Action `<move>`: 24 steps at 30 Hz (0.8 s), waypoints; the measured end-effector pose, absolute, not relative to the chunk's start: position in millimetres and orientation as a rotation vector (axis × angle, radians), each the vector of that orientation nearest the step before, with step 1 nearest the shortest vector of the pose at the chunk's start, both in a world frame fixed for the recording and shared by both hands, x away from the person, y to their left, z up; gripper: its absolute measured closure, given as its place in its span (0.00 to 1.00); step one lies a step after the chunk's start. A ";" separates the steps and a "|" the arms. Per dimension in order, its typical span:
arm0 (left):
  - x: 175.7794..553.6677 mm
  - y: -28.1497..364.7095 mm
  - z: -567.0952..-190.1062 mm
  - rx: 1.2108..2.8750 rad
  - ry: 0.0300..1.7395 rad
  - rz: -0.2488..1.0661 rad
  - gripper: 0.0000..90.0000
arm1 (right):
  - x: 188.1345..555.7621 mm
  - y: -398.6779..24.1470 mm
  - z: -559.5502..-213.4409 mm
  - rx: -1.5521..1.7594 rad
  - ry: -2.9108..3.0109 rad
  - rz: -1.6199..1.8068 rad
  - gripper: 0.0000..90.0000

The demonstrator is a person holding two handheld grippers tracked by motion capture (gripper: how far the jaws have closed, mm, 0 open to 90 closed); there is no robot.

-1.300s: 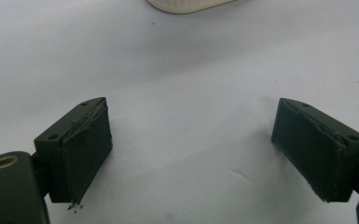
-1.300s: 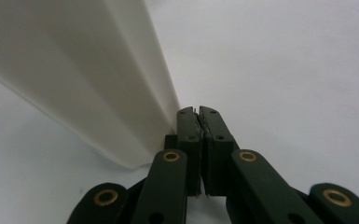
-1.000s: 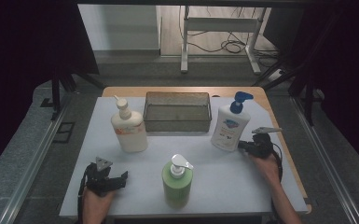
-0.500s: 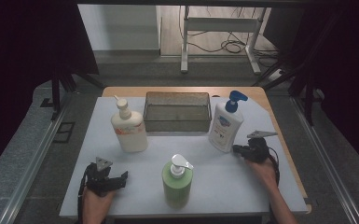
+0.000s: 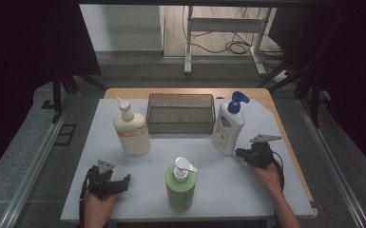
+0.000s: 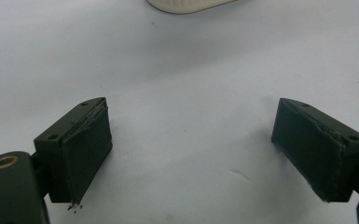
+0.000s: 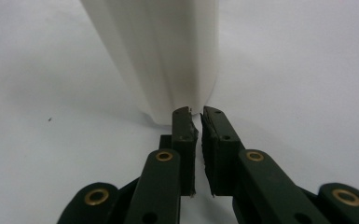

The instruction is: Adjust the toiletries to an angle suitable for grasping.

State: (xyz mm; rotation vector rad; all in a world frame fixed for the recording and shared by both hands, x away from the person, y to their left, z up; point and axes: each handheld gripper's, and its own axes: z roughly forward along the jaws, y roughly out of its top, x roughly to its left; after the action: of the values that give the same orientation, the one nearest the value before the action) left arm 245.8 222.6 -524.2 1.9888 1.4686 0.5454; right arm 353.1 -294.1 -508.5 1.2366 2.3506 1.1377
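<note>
a: where is the bottle being worked on?

b: the white pump bottle with a blue pump head [image 5: 228, 125] stands on the white table sheet [image 5: 138, 171], right of centre, leaning a little. it sits just in front of the right end of a dark wire mesh basket [image 5: 181, 113].

a: and the right gripper?

b: the right gripper [image 5: 239, 153] lies low at the bottle's base, on its right side, held by the person's right hand [image 5: 267, 172]. in the right gripper view the gripper [image 7: 197, 113] has its two black jaws almost together, with a thin slit between them and nothing in it. they have just been opening a little. the tips sit right at the foot of the white bottle [image 7: 161, 51]; i cannot tell whether they touch it.

a: what about the left side?

b: the left gripper [image 5: 124, 179] rests near the front left edge of the sheet, in the left hand [image 5: 97, 204], well apart from the blue-topped bottle. in the left gripper view its jaws stand wide apart [image 6: 193, 149] over bare white sheet, gripping nothing.

a: anything else on the table?

b: a green pump bottle with a white pump [image 5: 181, 184] stands front and centre, between the two grippers. a cream bottle with an orange label [image 5: 130, 129] stands at the left, just beside the basket's left end.
</note>
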 end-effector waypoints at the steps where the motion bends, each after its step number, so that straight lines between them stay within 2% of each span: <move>1: 245.8 222.6 -524.3 1.987 1.469 0.545 0.13 | 350.6 -294.6 -506.8 1.237 2.348 1.139 0.90; 8: 245.8 222.5 -524.3 1.986 1.469 0.545 0.13 | 340.5 -295.0 -499.5 1.208 2.343 1.140 0.83; 9: 245.8 222.5 -524.3 1.985 1.469 0.545 0.13 | 337.7 -294.6 -496.5 1.207 2.343 1.142 0.76; 11: 245.8 222.5 -524.3 1.986 1.469 0.546 0.13 | 336.5 -294.3 -494.8 1.206 2.343 1.144 0.73; 14: 245.8 222.6 -524.3 1.987 1.469 0.545 0.13 | 332.1 -292.3 -485.6 1.203 2.348 1.159 0.61; 18: 245.8 222.6 -524.2 1.988 1.469 0.545 0.13 | 330.0 -290.4 -478.6 1.188 2.342 1.158 0.54; 20: 245.8 222.8 -524.1 1.990 1.469 0.545 0.13 | 328.1 -287.6 -471.0 1.181 2.329 1.158 0.47; 24: 245.8 222.8 -524.2 1.990 1.468 0.545 0.13 | 326.6 -284.6 -464.5 1.162 2.321 1.153 0.42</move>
State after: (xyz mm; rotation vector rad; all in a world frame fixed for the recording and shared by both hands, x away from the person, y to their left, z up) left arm 245.8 222.8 -524.2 1.9896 1.4684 0.5453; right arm 326.6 -284.6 -464.5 1.1616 2.3212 1.1527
